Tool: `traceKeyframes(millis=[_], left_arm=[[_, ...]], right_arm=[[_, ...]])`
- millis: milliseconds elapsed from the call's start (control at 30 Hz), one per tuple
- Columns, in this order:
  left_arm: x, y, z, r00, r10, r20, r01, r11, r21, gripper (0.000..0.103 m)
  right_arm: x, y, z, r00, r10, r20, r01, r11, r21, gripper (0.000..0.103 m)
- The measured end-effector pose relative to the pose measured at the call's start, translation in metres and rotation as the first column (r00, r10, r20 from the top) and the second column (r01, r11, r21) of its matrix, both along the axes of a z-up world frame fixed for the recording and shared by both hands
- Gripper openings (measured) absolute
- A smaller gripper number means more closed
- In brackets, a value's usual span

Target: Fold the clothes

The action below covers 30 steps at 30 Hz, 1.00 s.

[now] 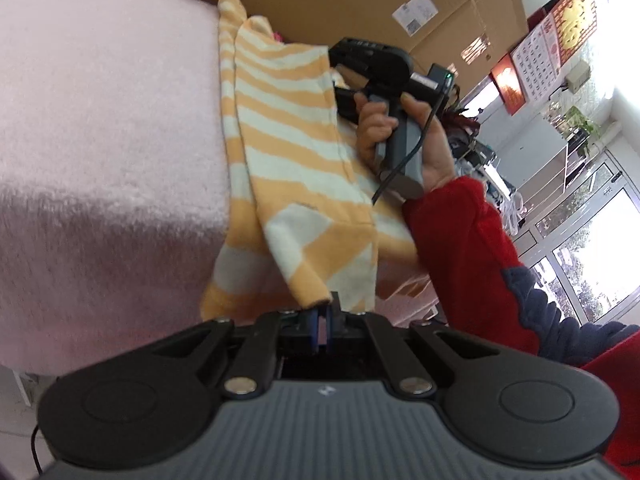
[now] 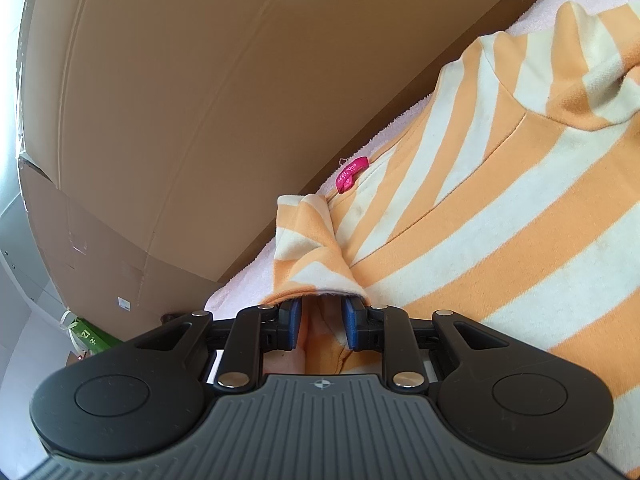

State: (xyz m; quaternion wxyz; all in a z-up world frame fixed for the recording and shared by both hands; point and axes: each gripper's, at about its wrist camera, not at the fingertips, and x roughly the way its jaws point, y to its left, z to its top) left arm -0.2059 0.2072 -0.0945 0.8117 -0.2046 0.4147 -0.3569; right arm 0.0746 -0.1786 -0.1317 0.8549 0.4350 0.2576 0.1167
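Striped orange-and-cream garment (image 1: 288,152) is lying on the pink blanket (image 1: 100,120), your left gripper (image 1: 326,312) clenching its hem (right gripper (image 2: 322,320) gaping, fabric between), risking a lopsided fold.

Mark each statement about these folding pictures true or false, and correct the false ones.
1. The garment has orange and white stripes. True.
2. The left gripper is wide open and holds nothing. False: its pads are together on the garment's edge.
3. A pink tag shows on the garment. True.
4. The garment lies on a blue blanket. False: the blanket is pink.
5. Cardboard boxes stand behind the blanket. True.
6. The right gripper is clamped shut on the tag. False: its pads stand apart, with cloth between them, away from the tag.
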Motion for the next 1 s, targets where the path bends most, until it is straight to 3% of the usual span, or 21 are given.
traceKeyframes(millis=[167, 300, 400, 567, 767, 800, 867, 900, 933, 1000], left_arm=[[-0.001, 0.0, 0.002, 0.999, -0.025, 0.046, 0.024, 0.999, 0.021, 0.0], [0.002, 0.002, -0.001, 0.998, -0.037, 0.056, 0.035, 0.999, 0.035, 0.0], [0.003, 0.005, -0.002, 0.997, -0.048, 0.065, 0.046, 0.998, 0.03, 0.0], [0.005, 0.007, -0.001, 0.995, -0.06, 0.082, 0.058, 0.998, 0.022, 0.002], [0.006, 0.004, -0.001, 0.991, -0.072, 0.113, 0.065, 0.996, 0.064, 0.0], [0.006, 0.004, -0.001, 0.991, -0.074, 0.116, 0.066, 0.995, 0.07, 0.0], [0.007, 0.006, -0.001, 0.99, -0.078, 0.121, 0.068, 0.994, 0.081, 0.0], [0.008, 0.006, -0.001, 0.989, -0.08, 0.124, 0.069, 0.994, 0.087, 0.0], [0.008, 0.007, 0.0, 0.989, -0.081, 0.127, 0.07, 0.993, 0.093, 0.0], [0.009, 0.008, 0.0, 0.987, -0.085, 0.133, 0.072, 0.992, 0.105, 0.0]], right_arm=[[-0.006, 0.003, 0.006, 0.999, 0.042, -0.017, -0.042, 0.999, -0.02, 0.03], [-0.02, 0.002, 0.013, 0.996, 0.092, -0.016, -0.093, 0.994, -0.063, 0.047], [-0.033, 0.0, 0.016, 0.993, 0.117, -0.013, -0.118, 0.988, -0.103, 0.048], [-0.041, -0.004, 0.019, 0.987, 0.156, 0.038, -0.155, 0.987, -0.033, 0.049], [-0.023, -0.003, 0.011, 0.996, 0.093, -0.004, -0.092, 0.995, 0.03, 0.054], [-0.02, -0.003, 0.01, 0.997, 0.082, -0.012, -0.082, 0.996, 0.04, 0.053], [-0.016, -0.002, 0.009, 0.997, 0.067, -0.023, -0.066, 0.997, 0.037, 0.037], [-0.015, -0.002, 0.01, 0.998, 0.061, -0.026, -0.061, 0.998, 0.024, 0.013], [-0.018, -0.002, 0.013, 0.999, 0.053, -0.005, -0.053, 0.999, 0.01, 0.007], [-0.023, -0.003, 0.019, 0.999, 0.038, 0.037, -0.037, 0.999, -0.018, 0.005]])
